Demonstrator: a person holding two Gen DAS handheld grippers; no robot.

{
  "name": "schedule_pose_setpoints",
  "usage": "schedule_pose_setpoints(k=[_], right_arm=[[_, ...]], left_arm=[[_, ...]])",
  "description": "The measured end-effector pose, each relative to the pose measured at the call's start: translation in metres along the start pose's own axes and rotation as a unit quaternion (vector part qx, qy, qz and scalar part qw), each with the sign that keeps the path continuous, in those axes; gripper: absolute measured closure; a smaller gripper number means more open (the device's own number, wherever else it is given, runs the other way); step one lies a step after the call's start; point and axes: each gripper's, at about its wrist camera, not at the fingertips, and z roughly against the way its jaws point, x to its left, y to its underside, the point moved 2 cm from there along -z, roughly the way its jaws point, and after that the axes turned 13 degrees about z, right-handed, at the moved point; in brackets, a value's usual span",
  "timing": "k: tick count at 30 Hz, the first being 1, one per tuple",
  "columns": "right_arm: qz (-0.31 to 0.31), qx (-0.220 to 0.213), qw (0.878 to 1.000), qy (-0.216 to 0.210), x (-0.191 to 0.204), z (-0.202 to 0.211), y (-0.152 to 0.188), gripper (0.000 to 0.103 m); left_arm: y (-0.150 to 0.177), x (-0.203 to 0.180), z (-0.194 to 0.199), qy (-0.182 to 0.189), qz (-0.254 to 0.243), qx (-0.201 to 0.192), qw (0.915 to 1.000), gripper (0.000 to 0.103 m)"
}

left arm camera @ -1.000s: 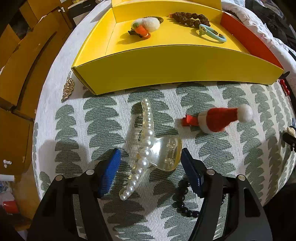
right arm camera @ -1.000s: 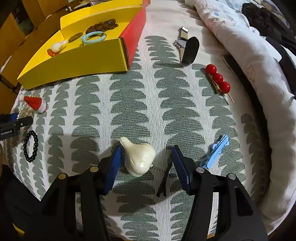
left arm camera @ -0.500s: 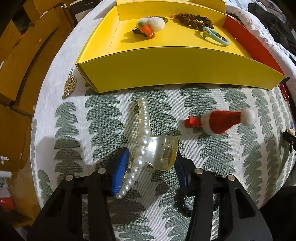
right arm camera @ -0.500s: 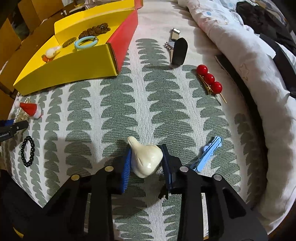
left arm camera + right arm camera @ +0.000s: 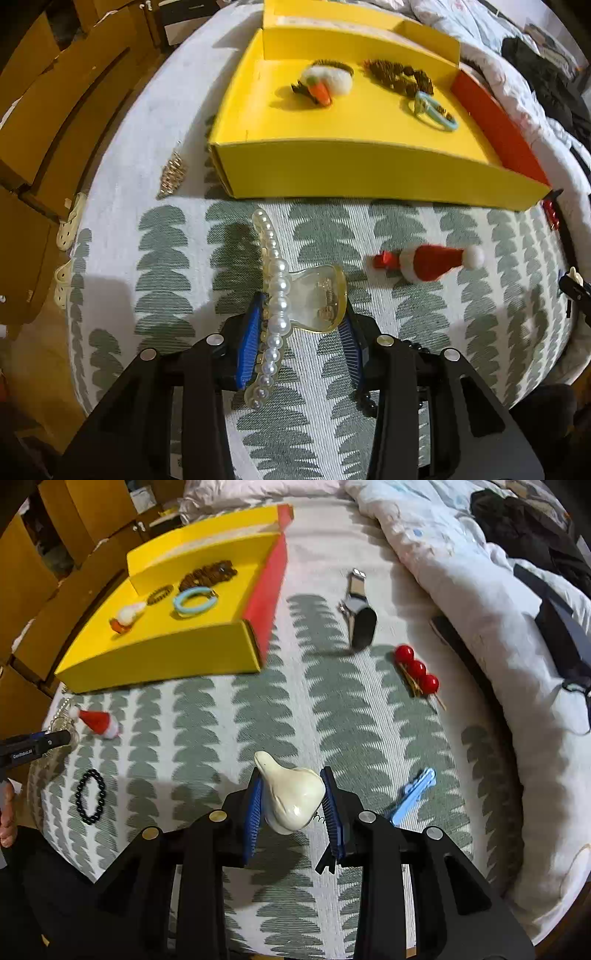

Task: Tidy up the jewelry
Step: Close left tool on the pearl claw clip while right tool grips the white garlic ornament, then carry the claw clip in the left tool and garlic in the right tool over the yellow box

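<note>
My left gripper (image 5: pixel 301 339) is closing on a clear hair claw (image 5: pixel 314 299) edged with a row of pearls, its blue pads pressing both sides, lifted above the leaf-patterned cloth. In the right wrist view my right gripper (image 5: pixel 293 810) is shut on a cream bird-shaped hair clip (image 5: pixel 290 792), held just off the cloth. The yellow box (image 5: pixel 369 173) with a red end wall stands at the back, holding a white-and-orange fuzzy clip (image 5: pixel 323 83), a brown bead bracelet (image 5: pixel 397 75) and a light blue ring (image 5: pixel 434 112).
On the cloth lie a Santa-hat clip (image 5: pixel 430 262), a gold leaf earring (image 5: pixel 171 175), a black bead bracelet (image 5: pixel 90 797), a blue clip (image 5: pixel 412 797), a red berry pin (image 5: pixel 417 670) and a watch (image 5: pixel 358 611). A white duvet (image 5: pixel 480 590) bounds the right side.
Both grippers closed on their clips and rose off the cloth. The pearl claw and the bird clip now sit between the pads instead of lying on the cloth.
</note>
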Motion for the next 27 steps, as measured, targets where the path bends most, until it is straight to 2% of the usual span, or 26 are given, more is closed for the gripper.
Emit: schedule_pose_setpoints(k=[4, 9, 15, 22, 27], right_arm=[[0.007, -0.017, 1.0, -0.004, 0.005, 0.012, -0.014, 0.072], [0.019, -0.04, 0.999, -0.013, 0.016, 0.025, -0.043, 0.071], [0.041, -0.068, 0.996, -0.039, 0.039, 0.034, -0.095, 0.071], [0.056, -0.091, 0.992, -0.066, 0.053, 0.033, -0.153, 0.071], [0.057, -0.082, 0.992, -0.077, 0.054, 0.009, -0.18, 0.071]], left_arm=[[-0.006, 0.003, 0.014, 0.006, 0.009, -0.014, 0.9998, 0.063], [-0.019, -0.01, 0.036, 0.015, 0.008, -0.035, 0.9992, 0.063], [-0.052, -0.033, 0.058, 0.022, -0.004, -0.06, 0.998, 0.063], [-0.094, -0.066, 0.054, 0.043, -0.019, -0.059, 0.9972, 0.063], [-0.12, -0.085, 0.031, 0.056, -0.02, -0.045, 0.9972, 0.063]])
